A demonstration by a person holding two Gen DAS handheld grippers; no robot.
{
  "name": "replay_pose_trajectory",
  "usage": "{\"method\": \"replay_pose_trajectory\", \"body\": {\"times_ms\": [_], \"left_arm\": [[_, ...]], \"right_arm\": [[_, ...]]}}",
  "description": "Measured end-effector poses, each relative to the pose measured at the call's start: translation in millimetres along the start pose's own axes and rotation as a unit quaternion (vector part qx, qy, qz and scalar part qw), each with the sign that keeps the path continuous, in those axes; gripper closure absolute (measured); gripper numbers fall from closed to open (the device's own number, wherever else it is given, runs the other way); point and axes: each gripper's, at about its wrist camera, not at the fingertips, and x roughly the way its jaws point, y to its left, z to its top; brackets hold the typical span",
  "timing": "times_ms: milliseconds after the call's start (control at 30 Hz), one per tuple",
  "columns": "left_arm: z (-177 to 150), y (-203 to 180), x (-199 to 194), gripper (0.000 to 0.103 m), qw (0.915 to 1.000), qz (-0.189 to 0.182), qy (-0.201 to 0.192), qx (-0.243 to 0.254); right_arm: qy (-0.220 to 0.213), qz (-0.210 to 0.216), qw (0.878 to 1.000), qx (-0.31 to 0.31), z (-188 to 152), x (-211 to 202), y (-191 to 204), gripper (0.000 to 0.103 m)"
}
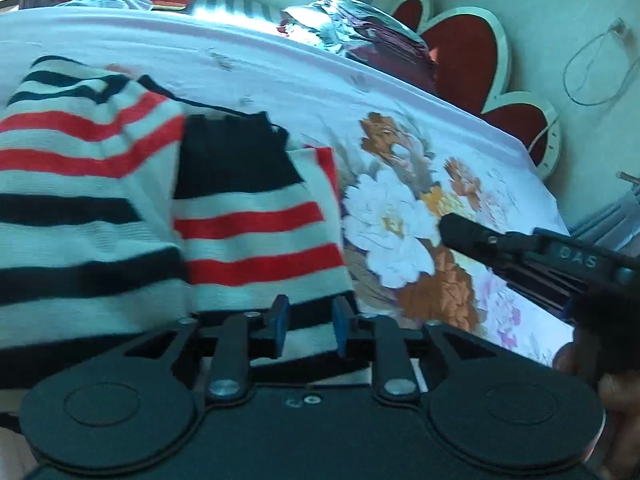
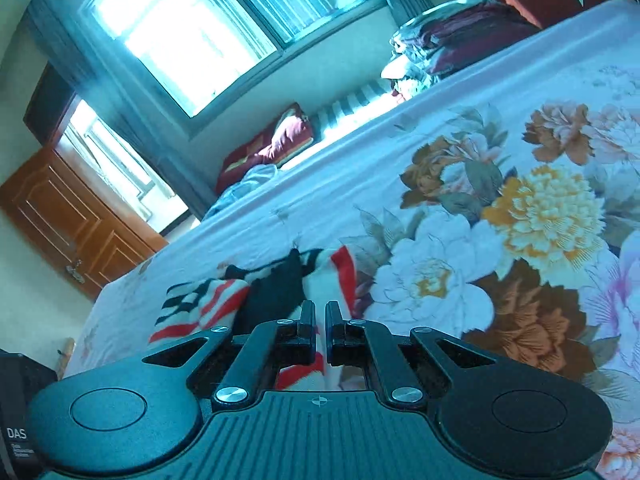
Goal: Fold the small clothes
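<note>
Striped sweater (image 1: 132,216) lies bunched, partly folded, on the flowered bed (image 1: 312,80); left tool (image 1: 308,326) part open, empty; right tool (image 2: 320,330) closed, empty; more folding seems left

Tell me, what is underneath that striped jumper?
The striped jumper lies on a floral bedsheet, which shows all around it. Whatever sits directly beneath the knit is covered, so anything tucked there cannot be seen.
</note>
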Motion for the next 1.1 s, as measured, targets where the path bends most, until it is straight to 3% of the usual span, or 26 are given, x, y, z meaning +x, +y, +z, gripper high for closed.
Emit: {"method": "replay_pose_trajectory", "body": {"times_ms": [33, 67, 100, 133, 200, 267, 300, 400, 600, 833, 867, 967, 1100], "left_arm": [[-3, -6, -12, 0.058, 0.9995, -0.013, -0.026, 0.011], [-6, -7, -28, 0.04, 0.9981, -0.004, -0.057, 0.021], [-6, -5, -46, 0.037, 0.9955, 0.023, -0.089, 0.025], [-2, 5, -65, 0.037, 0.9918, 0.046, -0.117, 0.023], [7, 34, -91, 0.037, 0.9847, 0.084, -0.152, 0.016], [27, 69, -104, 0.04, 0.9802, 0.13, -0.149, -0.013], [29, 87, -110, 0.04, 0.9778, 0.145, -0.147, -0.033], [24, 123, -116, 0.043, 0.9763, 0.157, -0.13, -0.072], [4, 164, -110, 0.047, 0.9773, 0.124, -0.11, -0.132], [5, 184, -91, 0.045, 0.987, 0.079, -0.074, -0.118], [5, 186, -90, 0.045, 0.9874, 0.073, -0.073, -0.119], [7, 188, -90, 0.049, 0.9889, 0.064, -0.075, -0.111], [14, 178, -96, 0.06, 0.9897, 0.053, -0.108, -0.078]], "right_arm": [[0.007, 0.001, 1.0, -0.001, 1, -3, -4, 0.095], [0.008, 0.004, 1.0, -0.002, 0, -6, -7, 0.065], [0.003, 0.011, 1.0, -0.002, -4, -11, -7, 0.021], [-0.006, 0.024, 1.0, -0.006, -7, -14, -5, 0.015], [0.002, 0.058, 0.998, -0.014, -10, -10, 5, 0.017], [0.033, 0.096, 0.995, -0.008, -13, 8, 18, 0.029], [0.049, 0.111, 0.993, -0.002, -15, 19, 25, 0.03], [0.089, 0.13, 0.987, 0.005, -24, 57, 45, 0.03], [0.146, 0.125, 0.981, -0.002, -39, 118, 76, 0.03], [0.162, 0.121, 0.979, -0.013, -38, 143, 91, 0.03], [0.166, 0.12, 0.979, -0.02, -38, 145, 95, 0.035], [0.177, 0.09, 0.977, -0.072, -44, 155, 113, 0.075], [0.132, 0.068, 0.975, -0.168, -50, 135, 139, 0.081]]}}
